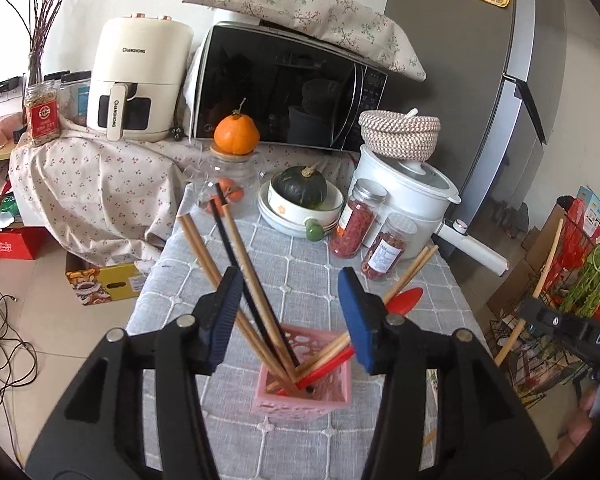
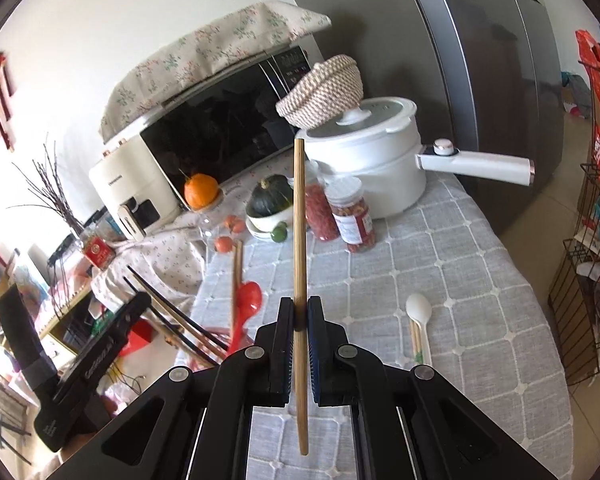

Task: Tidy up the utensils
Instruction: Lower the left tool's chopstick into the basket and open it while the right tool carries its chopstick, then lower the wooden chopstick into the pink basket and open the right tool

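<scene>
A pink utensil holder stands on the grey checked tablecloth. It holds several wooden chopsticks, a black chopstick pair and a red spoon. My left gripper hovers open over the holder; the sticks rise between its blue pads, which press on nothing. My right gripper is shut on a single wooden chopstick, held nearly upright above the table. A white spoon and a wooden pair lie on the cloth to its right.
At the back of the table stand a white pot, two red-filled jars, a bowl holding a dark squash and a glass jar topped with an orange. Microwave, air fryer, fridge, wire rack.
</scene>
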{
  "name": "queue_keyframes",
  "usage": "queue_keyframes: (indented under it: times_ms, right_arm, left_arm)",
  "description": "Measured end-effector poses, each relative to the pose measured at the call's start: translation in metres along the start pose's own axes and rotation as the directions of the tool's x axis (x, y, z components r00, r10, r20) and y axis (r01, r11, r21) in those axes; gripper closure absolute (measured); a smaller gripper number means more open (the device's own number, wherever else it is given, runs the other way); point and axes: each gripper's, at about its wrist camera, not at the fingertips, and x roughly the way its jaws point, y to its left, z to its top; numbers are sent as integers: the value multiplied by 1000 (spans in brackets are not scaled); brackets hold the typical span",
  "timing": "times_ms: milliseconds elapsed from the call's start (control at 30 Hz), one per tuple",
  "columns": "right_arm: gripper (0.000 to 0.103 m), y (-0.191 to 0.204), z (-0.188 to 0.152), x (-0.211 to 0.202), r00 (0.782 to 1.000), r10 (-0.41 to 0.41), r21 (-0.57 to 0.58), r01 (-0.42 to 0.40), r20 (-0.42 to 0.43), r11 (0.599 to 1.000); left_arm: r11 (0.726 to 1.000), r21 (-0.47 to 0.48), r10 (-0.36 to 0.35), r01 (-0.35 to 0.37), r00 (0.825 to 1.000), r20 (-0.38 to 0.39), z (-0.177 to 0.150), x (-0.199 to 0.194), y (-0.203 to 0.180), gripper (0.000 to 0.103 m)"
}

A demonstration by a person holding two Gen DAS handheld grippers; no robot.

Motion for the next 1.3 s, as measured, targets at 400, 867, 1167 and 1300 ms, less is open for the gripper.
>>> queue_keyframes:
  times_ms: [400, 867, 1167, 1300]
  right_arm:
    - [96, 59, 4, 6, 977, 122, -23, -120, 175, 993]
    - [96, 100, -15, 58, 962, 10, -70, 9, 274, 998]
    - [96, 100, -24, 71, 964, 10, -46, 2, 266, 999]
    - [96, 96, -29, 81, 971, 8, -18, -4, 239, 1000]
  left_arm:
    - [995, 99, 18, 2, 978, -206, -15, -13, 40, 29]
    - [989, 143, 77, -25, 926, -370, -35, 6, 72, 29]
    - [990, 141, 68, -16, 926, -371, -34, 4, 73, 29]
    - [988, 152, 64, -7, 926, -373, -36, 5, 68, 29]
